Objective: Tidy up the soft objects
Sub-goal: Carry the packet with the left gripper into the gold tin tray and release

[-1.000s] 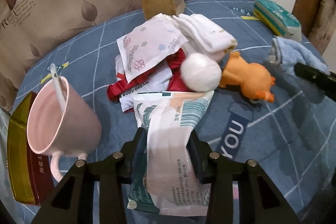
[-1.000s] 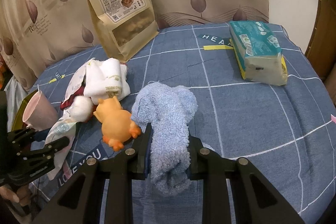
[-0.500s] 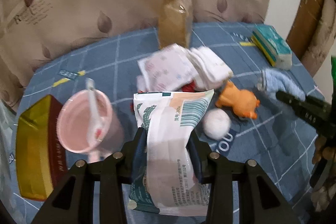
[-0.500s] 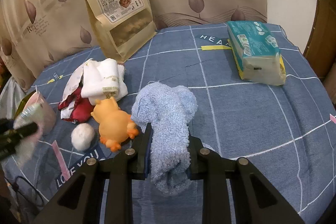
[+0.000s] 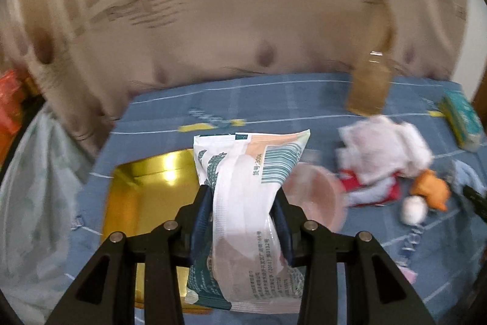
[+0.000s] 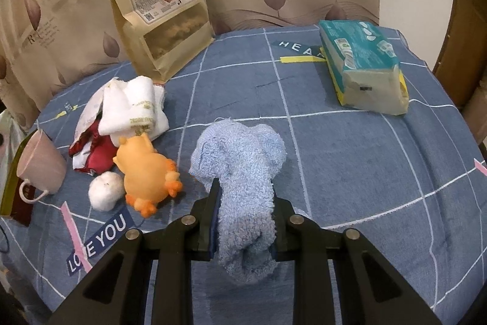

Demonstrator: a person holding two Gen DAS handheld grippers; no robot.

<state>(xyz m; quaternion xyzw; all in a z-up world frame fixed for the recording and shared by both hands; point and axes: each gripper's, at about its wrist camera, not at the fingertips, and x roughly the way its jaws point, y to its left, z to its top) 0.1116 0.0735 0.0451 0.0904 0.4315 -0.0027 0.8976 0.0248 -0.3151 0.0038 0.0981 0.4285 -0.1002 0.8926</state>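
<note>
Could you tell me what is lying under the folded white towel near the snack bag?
The white towel rests on a red-and-white cloth and a pale packet. Whatever lies beneath its middle is covered.

On the desk (image 6: 350, 142), the snack bag (image 6: 158, 11) stands at the back, the tissue pack (image 6: 362, 66) right; the folded cloths (image 6: 134, 108) lie behind the duck toy (image 6: 146, 172), the mug (image 6: 41, 166) far left

We see soft, even indoor light. The left wrist view smears with motion blur beyond the left gripper (image 5: 242, 215), with glare on the gold box (image 5: 146, 188) beside it. The right wrist view stays sharp, edges bowed by fisheye.
</note>
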